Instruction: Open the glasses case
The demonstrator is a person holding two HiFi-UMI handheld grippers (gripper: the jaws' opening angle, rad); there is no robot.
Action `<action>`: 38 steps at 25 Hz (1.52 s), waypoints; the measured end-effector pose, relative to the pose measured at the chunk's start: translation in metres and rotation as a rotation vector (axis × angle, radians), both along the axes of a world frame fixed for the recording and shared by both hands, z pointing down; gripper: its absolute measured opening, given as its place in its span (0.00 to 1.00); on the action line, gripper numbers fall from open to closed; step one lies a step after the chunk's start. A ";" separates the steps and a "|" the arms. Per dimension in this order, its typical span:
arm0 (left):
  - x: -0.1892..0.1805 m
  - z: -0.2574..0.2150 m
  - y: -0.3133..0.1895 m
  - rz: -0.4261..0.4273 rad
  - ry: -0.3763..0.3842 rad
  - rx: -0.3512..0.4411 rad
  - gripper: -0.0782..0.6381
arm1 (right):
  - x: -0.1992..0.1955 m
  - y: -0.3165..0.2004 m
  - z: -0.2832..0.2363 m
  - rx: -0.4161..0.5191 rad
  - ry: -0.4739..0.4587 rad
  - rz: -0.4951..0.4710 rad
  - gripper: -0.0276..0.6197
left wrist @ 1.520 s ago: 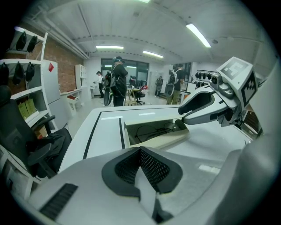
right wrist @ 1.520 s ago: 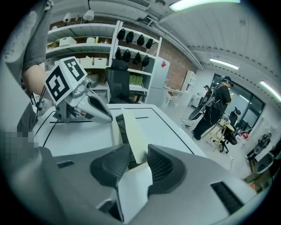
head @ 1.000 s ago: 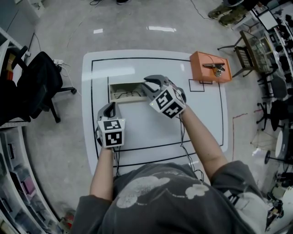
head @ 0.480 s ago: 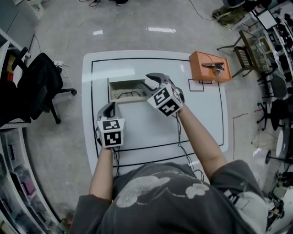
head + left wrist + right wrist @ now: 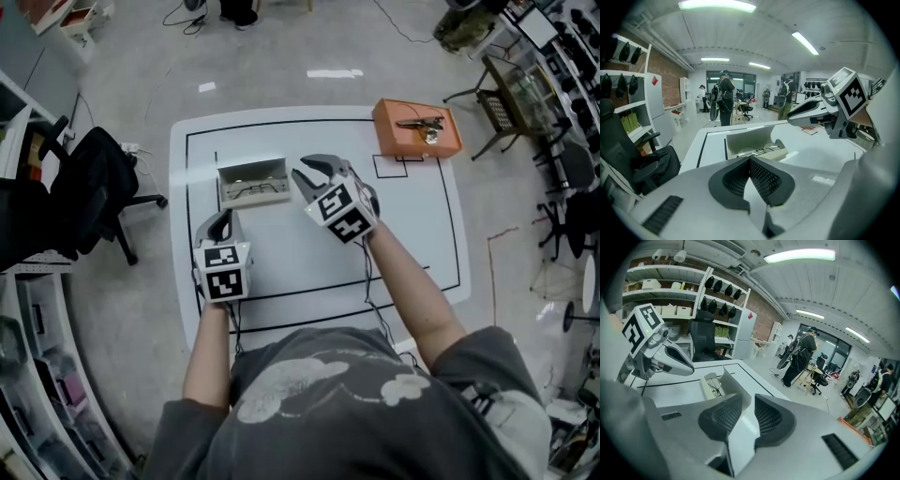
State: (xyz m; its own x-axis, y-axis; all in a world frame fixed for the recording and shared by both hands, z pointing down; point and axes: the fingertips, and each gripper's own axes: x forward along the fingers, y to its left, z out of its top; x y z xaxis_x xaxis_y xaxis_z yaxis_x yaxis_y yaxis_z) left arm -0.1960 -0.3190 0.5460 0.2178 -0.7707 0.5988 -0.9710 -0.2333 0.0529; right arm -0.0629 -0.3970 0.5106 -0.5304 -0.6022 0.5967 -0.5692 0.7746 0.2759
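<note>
The beige glasses case (image 5: 251,181) lies open at the table's back left, lid upright, with thin-rimmed glasses (image 5: 255,192) inside. In the left gripper view the case (image 5: 754,143) sits beyond my jaws with the glasses (image 5: 761,151) showing. My left gripper (image 5: 221,225) hovers in front of the case, shut on nothing, its pads meeting at the tip (image 5: 750,161). My right gripper (image 5: 302,172) hangs just right of the case, apart from it. A narrow gap stands between its closing jaws (image 5: 749,401), and nothing is in the gap. The case (image 5: 719,385) lies behind them.
An orange box (image 5: 417,129) with a metal tool on top stands at the table's back right corner. A black office chair (image 5: 94,187) is off the table's left edge. The white table (image 5: 394,234) carries black border lines. People stand far off across the room.
Both grippers have lifted. The right gripper's jaws, which were at the case's right end, now stand apart from it. The case stays open.
</note>
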 end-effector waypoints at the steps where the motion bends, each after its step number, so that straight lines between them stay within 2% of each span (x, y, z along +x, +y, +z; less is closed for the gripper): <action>1: 0.002 -0.006 0.003 0.003 -0.005 0.011 0.11 | 0.003 0.005 -0.006 -0.001 -0.014 0.007 0.16; 5: 0.011 -0.030 0.015 0.006 -0.024 0.052 0.11 | 0.017 0.021 -0.030 0.041 -0.034 0.027 0.07; 12: 0.028 -0.062 0.043 -0.003 -0.034 0.110 0.11 | 0.044 0.053 -0.059 0.127 -0.109 0.060 0.05; 22: 0.065 -0.102 0.092 0.014 0.008 0.215 0.11 | 0.096 0.108 -0.085 0.126 -0.240 0.132 0.04; 38: 0.126 -0.135 0.203 0.033 0.023 0.284 0.11 | 0.177 0.232 -0.097 0.129 -0.266 0.182 0.04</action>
State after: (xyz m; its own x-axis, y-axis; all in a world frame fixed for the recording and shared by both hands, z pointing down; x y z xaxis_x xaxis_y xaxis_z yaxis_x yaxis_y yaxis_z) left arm -0.0697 -0.1162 0.4110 0.2565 -0.8993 0.3542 -0.9620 -0.2731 0.0034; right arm 0.1145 -0.1654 0.4138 -0.5341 -0.7626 0.3650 -0.7599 0.6222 0.1879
